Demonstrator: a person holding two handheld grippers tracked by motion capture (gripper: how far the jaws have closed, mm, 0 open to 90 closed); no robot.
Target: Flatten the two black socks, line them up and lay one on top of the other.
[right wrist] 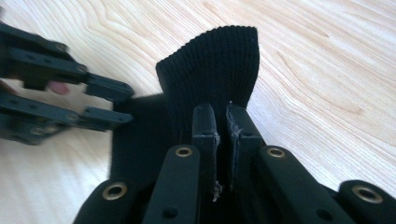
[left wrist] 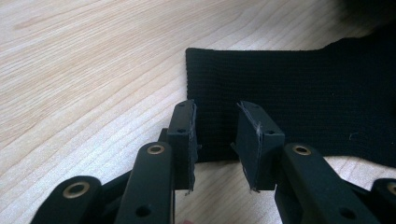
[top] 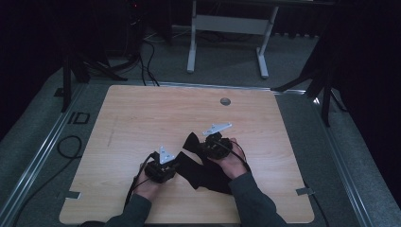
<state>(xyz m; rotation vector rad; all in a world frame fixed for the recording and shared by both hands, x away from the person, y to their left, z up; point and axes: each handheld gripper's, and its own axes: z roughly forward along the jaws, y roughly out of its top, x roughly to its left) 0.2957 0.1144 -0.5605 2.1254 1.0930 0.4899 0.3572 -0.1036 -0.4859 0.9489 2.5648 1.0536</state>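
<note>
My left tongs (top: 176,165) sit at about seven o'clock on the bench (top: 142,113), pointing toward three o'clock at the black cloth (top: 203,170). In the left gripper view the jaws stand partly apart, a narrow gap between the pads, with the ribbed edge of the cloth (left wrist: 289,98) lying flat just past the tips; nothing is between them, and I cannot tell if the tips touch the fabric.

The cloth lies near the bench's front middle, running from about six o'clock up toward the centre, between my two hands.

My right tongs (top: 203,144) are just right of centre, pinched on the cloth's upper end. In the right gripper view the jaws are nearly together with the ribbed cuff (right wrist: 210,70) held between them, standing up off the wood, and my left tongs (right wrist: 121,105) show at nine o'clock, just beside the fabric.
</note>
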